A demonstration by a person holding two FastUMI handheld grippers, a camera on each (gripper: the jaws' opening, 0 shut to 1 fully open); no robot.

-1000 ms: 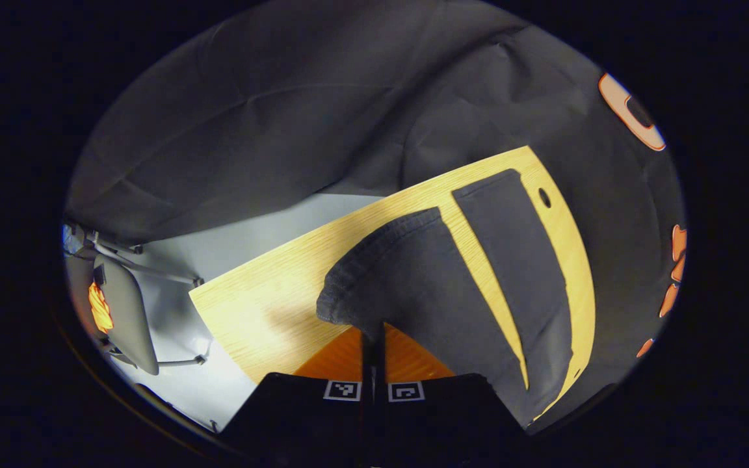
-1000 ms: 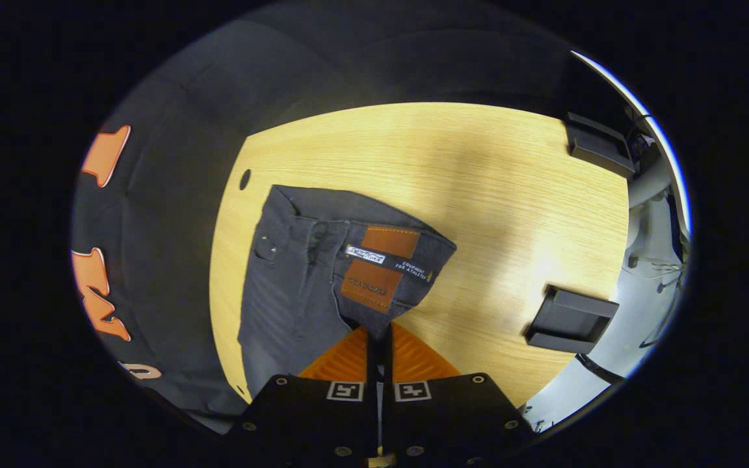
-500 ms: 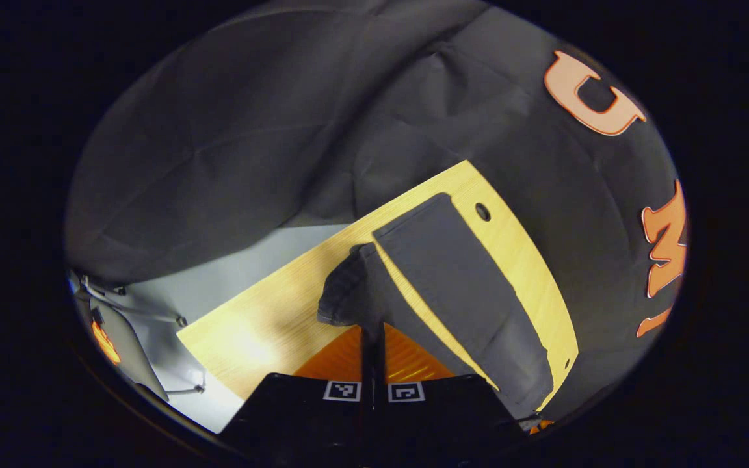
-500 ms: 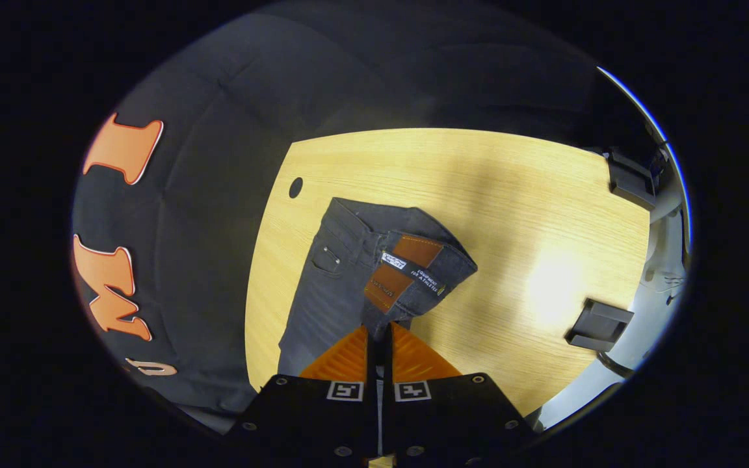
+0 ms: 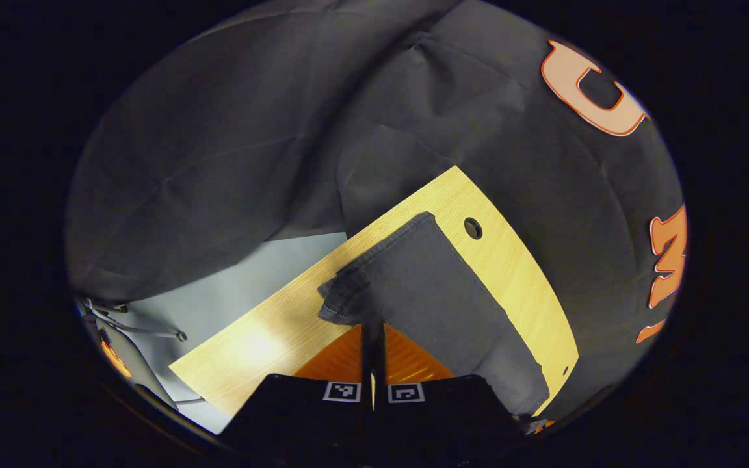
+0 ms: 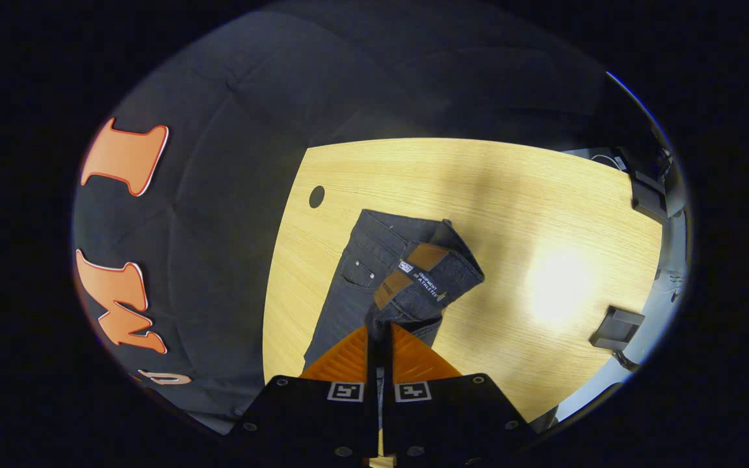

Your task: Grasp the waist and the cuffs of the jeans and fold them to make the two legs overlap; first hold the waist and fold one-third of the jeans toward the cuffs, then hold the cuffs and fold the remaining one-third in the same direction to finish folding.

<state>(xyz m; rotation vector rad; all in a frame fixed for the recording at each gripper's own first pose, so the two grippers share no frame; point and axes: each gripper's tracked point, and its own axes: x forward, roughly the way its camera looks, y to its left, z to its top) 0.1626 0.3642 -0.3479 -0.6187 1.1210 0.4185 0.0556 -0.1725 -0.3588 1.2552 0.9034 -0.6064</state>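
Note:
Dark grey jeans (image 5: 439, 299) lie on a light wooden table (image 5: 264, 344). In the left gripper view, my left gripper (image 5: 372, 328) is shut on a cuff (image 5: 342, 302), lifted over the other leg so that it nearly covers it. In the right gripper view, my right gripper (image 6: 379, 328) is shut on the waist (image 6: 426, 283), raised and turned over above the seat of the jeans (image 6: 361, 279). A brown leather patch (image 6: 407, 273) shows on the lifted waistband. The orange fingers (image 6: 348, 357) of both grippers press together with cloth between them.
A round cable hole (image 5: 473, 228) pierces the table near the far leg; the cable hole (image 6: 316, 196) lies beyond the waist too. A black block (image 6: 615, 328) lies near the right table edge, another black block (image 6: 647, 195) farther back. Grey floor (image 5: 244, 273) lies past the table's left edge.
Both grippers have carried cuff and waist across toward the far leg. The gap between the two legs has closed, and the waist has folded further over itself.

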